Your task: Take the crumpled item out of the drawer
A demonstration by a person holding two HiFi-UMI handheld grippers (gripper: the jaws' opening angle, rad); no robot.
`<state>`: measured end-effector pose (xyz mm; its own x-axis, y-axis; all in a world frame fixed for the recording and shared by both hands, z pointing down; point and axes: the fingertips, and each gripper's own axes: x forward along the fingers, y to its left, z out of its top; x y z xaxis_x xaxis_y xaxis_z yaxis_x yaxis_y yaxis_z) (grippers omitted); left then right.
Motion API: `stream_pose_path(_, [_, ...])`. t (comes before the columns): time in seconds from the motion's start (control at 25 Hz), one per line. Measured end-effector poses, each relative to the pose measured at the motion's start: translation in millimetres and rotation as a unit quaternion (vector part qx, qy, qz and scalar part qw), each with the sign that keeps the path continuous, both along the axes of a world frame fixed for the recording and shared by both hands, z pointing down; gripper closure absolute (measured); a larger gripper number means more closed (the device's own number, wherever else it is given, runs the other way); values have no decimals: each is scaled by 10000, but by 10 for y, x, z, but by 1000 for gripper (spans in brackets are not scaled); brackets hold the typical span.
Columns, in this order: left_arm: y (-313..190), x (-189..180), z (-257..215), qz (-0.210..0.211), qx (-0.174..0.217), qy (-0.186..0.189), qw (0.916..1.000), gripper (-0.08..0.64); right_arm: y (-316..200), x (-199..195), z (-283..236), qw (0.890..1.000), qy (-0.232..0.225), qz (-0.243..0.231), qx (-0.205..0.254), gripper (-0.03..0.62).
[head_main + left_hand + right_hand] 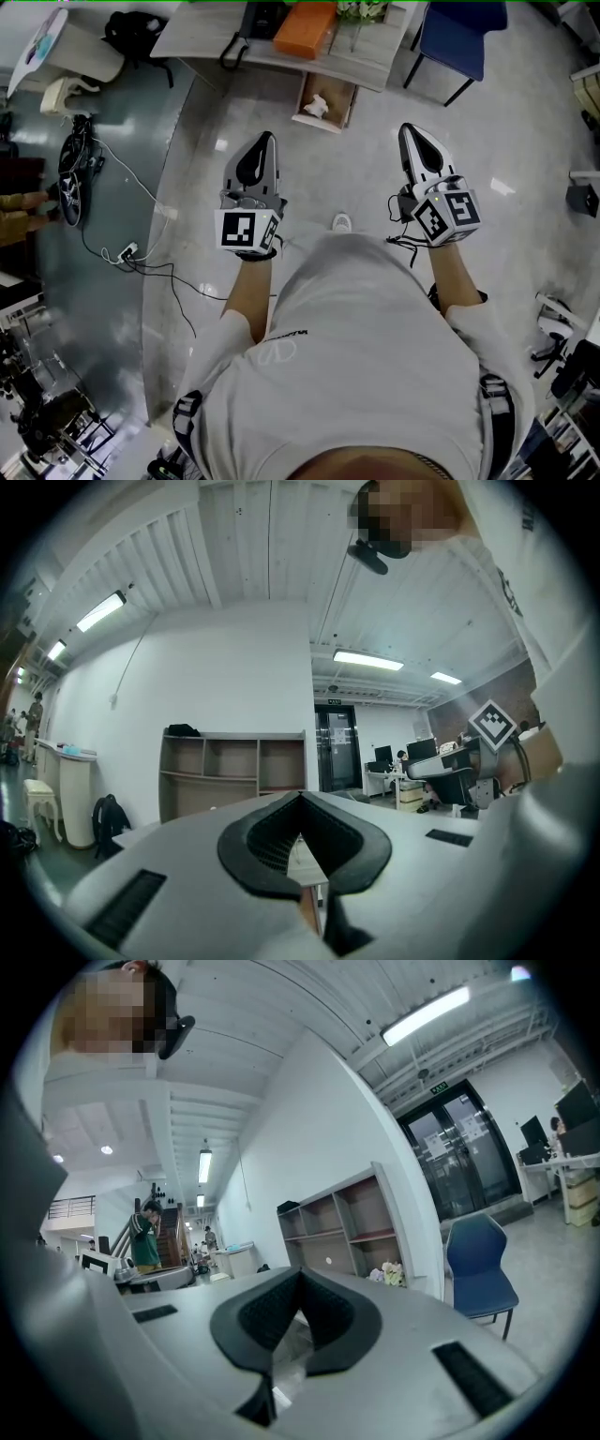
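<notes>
Nearest the head camera, the person's pale grey T-shirt fills the lower frame, and both bare forearms reach forward from it at chest height. At their ends the white-and-black left gripper and the matching right gripper point ahead and slightly up, level with each other and well apart. Each gripper's own view shows its ridged black pads pressed together with nothing between them, so both are closed and empty. They seem to be carried this way only because the approach has not begun (neither aims at the target). Beyond them lies a bare stretch of glossy grey floor, with nothing in the path. Black cables and a white power strip trail off to the left, clear of a straight walk. Farther on, the small open wooden drawer juts out below a pale wood-grain desk, and the crumpled white item sits inside it, uncovered and easy to see. A flat orange box rests on the desktop above, and a dark blue chair stands to the drawer's right. The chair may crowd the right arm during the reach.
</notes>
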<state>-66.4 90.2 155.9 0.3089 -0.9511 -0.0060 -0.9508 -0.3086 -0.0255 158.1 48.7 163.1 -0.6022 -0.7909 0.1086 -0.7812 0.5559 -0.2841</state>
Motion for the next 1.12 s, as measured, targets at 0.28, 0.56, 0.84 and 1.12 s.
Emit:
stream_pose_path(0.28, [-237,-17,23,23,-63,-67,10000,560,-234,-129,205,9998,109,-88,-110,591])
stream_pose_path(0.56, [-650,-197,221,99,-177,32,9998,560,-487,-556,324,9993,168,-292,-162,591])
stream_pose_path(0.84, [-1357,-418,450,426,-306,174,9985,560,-1066,-1049,448,9991,287,-221,-216,591])
stream_pose_path(1.12, [-2022,-678,790,735,-594,354,9949,560,-1625,-1476,812,9960,591,-389,-547,591])
